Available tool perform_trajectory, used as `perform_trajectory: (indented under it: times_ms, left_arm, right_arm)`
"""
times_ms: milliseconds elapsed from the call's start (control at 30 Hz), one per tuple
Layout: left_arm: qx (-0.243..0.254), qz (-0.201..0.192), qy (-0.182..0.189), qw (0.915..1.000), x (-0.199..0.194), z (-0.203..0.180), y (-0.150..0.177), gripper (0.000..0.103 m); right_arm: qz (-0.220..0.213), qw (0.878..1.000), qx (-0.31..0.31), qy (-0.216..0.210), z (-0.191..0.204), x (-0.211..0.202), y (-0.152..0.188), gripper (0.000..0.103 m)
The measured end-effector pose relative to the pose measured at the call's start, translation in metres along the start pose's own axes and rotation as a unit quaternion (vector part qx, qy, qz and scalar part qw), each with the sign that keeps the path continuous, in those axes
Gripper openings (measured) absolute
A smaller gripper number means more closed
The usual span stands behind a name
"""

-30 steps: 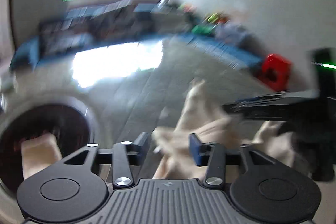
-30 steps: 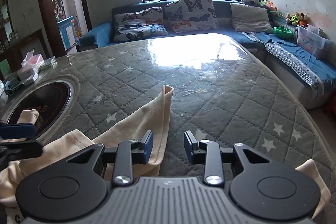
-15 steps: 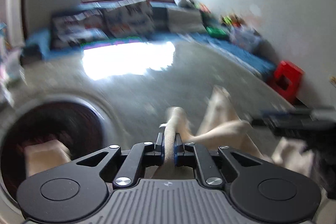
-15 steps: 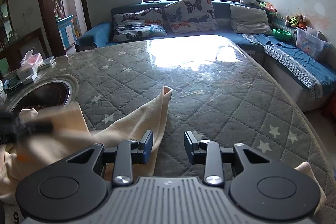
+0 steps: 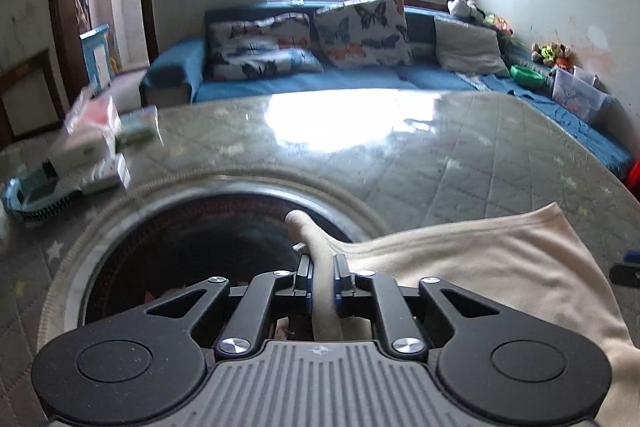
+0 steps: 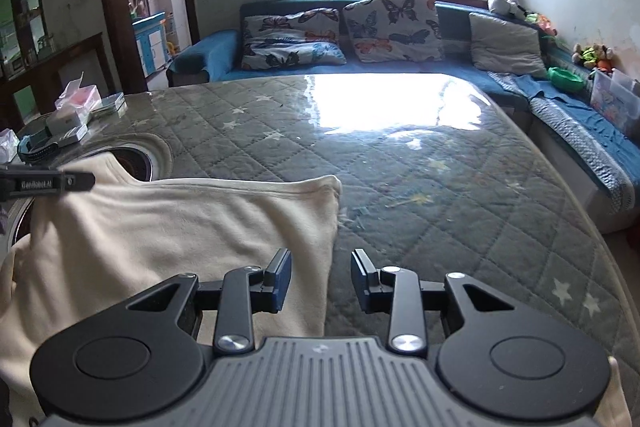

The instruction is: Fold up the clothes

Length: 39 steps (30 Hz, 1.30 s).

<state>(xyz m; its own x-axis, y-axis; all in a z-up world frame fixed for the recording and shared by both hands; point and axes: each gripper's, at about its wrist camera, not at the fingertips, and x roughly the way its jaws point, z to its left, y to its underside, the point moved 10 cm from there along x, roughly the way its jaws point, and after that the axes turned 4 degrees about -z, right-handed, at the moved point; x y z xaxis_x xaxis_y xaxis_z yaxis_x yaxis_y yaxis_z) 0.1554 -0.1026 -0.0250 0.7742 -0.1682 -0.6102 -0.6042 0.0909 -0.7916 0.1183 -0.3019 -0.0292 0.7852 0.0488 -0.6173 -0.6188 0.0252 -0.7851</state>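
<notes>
A cream garment (image 6: pixel 168 239) lies spread on the grey quilted table (image 6: pixel 420 187). My left gripper (image 5: pixel 322 273) is shut on a bunched edge of the garment (image 5: pixel 460 267) and holds it over the round dark opening (image 5: pixel 200 247) in the table. In the right wrist view a finger of the left gripper (image 6: pixel 48 183) shows at the far left, with the cloth hanging from it. My right gripper (image 6: pixel 322 277) is open and empty, just above the garment's right edge.
The round opening in the table has a pale rim (image 5: pixel 88 227) and shows in the right wrist view (image 6: pixel 136 159). Small boxes and a wristband (image 6: pixel 60 131) lie at the table's far left. A blue sofa with butterfly cushions (image 6: pixel 360 27) runs behind and to the right.
My left gripper shut on the garment's edge and pulled it left over the round opening, which stretched the cloth out flat. My right gripper stayed open and nearly still.
</notes>
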Motion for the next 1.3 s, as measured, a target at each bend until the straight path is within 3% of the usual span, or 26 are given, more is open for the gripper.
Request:
perform_trajectory:
  times_ms: [267, 600, 667, 700, 767, 900, 1033, 1200, 1300]
  left_arm:
    - [0.008, 0.011, 0.015, 0.9998, 0.012, -0.003, -0.003, 0.020]
    - [-0.011, 0.042, 0.003, 0.9991, 0.038, 0.015, 0.001, 0.019]
    - [-0.009, 0.044, 0.005, 0.9990, 0.042, 0.017, 0.001, 0.016]
    - [-0.008, 0.045, 0.004, 0.9990, 0.044, 0.017, 0.001, 0.010]
    - [-0.005, 0.041, 0.002, 0.9992, 0.048, 0.018, -0.002, 0.008]
    - [-0.001, 0.029, -0.013, 0.9995, 0.055, 0.021, -0.010, 0.008]
    - [-0.009, 0.031, -0.010, 0.9994, 0.056, 0.024, -0.012, 0.013]
    - [0.003, 0.005, 0.002, 1.0000, 0.021, 0.023, -0.014, 0.015]
    - [0.007, -0.006, 0.034, 0.9994, -0.008, 0.009, -0.006, 0.015]
  right_arm:
    - [0.019, 1.000, 0.001, -0.024, 0.010, 0.036, -0.018, 0.032]
    - [0.037, 0.999, -0.003, 0.004, 0.001, 0.080, -0.026, 0.031]
    - [0.039, 0.999, 0.004, -0.003, -0.001, 0.086, -0.026, 0.017]
    - [0.038, 0.999, 0.006, -0.008, -0.001, 0.088, -0.027, 0.015]
    - [0.033, 0.999, 0.004, -0.005, 0.001, 0.089, -0.030, 0.006]
    - [0.017, 1.000, -0.004, 0.011, -0.001, 0.096, -0.039, 0.006]
    - [0.030, 0.999, -0.011, 0.013, 0.000, 0.106, -0.041, 0.010]
    - [0.014, 0.999, -0.041, 0.016, 0.003, 0.081, -0.044, 0.016]
    - [0.015, 0.999, -0.052, -0.003, 0.014, 0.062, -0.037, 0.019]
